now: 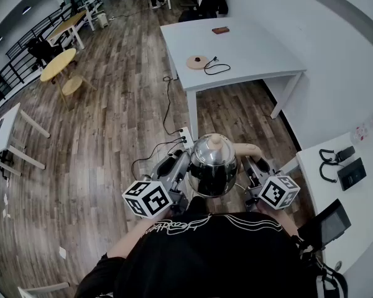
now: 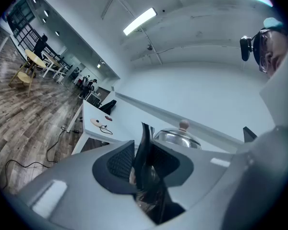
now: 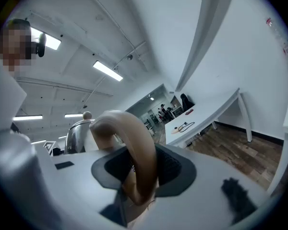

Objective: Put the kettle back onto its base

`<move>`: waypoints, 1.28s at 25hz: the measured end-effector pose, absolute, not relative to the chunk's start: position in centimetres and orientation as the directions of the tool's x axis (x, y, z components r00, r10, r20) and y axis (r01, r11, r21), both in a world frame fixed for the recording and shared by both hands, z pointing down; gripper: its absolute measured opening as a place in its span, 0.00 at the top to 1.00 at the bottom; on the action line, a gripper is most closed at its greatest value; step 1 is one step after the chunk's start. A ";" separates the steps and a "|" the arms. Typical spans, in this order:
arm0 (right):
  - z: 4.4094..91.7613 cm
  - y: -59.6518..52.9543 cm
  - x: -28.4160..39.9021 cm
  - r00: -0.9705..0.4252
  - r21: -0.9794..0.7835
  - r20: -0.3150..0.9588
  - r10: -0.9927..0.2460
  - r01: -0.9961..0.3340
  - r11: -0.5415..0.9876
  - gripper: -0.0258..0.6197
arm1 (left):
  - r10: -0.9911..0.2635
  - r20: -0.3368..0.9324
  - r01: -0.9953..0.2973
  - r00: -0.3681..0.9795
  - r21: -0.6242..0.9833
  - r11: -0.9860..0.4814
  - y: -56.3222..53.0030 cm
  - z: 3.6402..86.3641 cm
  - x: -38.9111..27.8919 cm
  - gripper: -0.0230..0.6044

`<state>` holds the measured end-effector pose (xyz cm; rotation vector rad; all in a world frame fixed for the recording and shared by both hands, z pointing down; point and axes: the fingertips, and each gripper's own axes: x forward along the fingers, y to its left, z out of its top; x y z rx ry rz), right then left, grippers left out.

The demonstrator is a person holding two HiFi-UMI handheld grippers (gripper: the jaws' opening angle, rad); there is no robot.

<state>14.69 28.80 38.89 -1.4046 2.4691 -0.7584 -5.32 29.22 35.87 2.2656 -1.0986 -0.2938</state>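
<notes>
Kettle (image 1: 212, 160), steel-bodied with a knobbed lid, hangs in the air close to the person's chest, above the wooden floor (image 1: 112, 104) and carried between both tools. The left gripper (image 2: 144, 164) has its fingers (image 2: 120, 162) drawn narrow on a thin dark piece (image 2: 145, 150) that sticks up on the kettle's side away from the handle. The right gripper (image 3: 139, 169) has its fingers (image 3: 170, 166) closed on the curved tan handle (image 3: 134, 143), which fills the gap between them. The round tan base (image 1: 197, 61) lies well apart from the kettle, on the white table (image 1: 255, 48) across the room, with a black cord (image 1: 216, 67) curled just beside it.
</notes>
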 end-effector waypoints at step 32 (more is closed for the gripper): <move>38.2 -0.5 10.5 -0.450 -0.524 0.089 -0.889 -0.780 0.342 0.76 | -0.704 0.001 -0.558 0.711 0.610 -0.562 -2.2 35.3 -9.4 0.81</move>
